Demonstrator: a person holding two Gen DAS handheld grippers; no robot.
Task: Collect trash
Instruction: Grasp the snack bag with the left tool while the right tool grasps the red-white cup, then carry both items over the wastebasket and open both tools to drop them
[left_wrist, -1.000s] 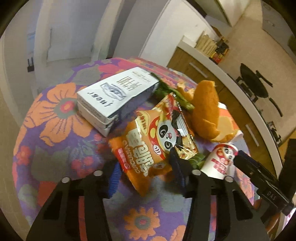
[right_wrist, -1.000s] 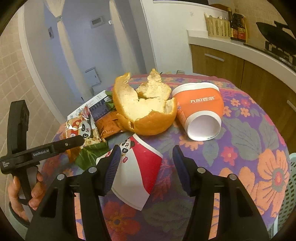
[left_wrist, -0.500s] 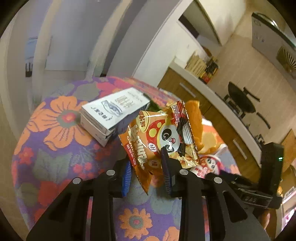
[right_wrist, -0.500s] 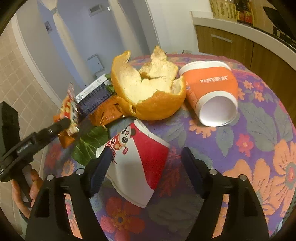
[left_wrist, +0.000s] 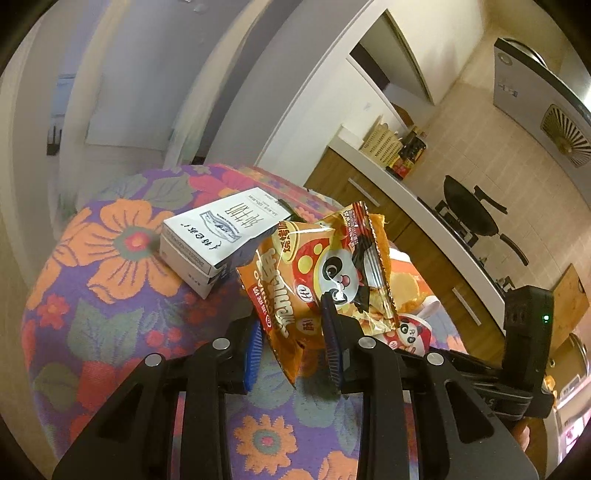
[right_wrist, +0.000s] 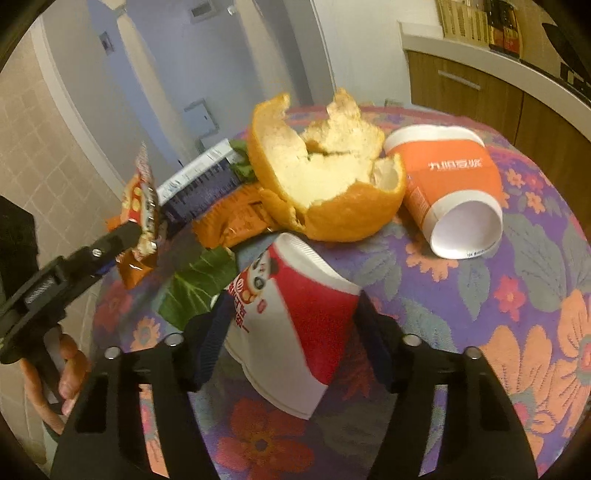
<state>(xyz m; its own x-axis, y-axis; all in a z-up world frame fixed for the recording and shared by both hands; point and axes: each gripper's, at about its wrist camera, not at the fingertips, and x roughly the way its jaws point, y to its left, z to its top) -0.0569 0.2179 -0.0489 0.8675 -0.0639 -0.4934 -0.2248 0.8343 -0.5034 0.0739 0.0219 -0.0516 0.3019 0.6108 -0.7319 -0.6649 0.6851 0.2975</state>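
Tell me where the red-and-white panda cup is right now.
Right wrist view, bottom centre: the red-and-white panda cup lies on its side between the right gripper fingers, just before the orange peel.

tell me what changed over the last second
The left gripper shut on the snack bag and lifted it off the table. The right gripper moved forward around the red cup, its fingers open either side. The peel, orange cup, box and leaf stayed put.
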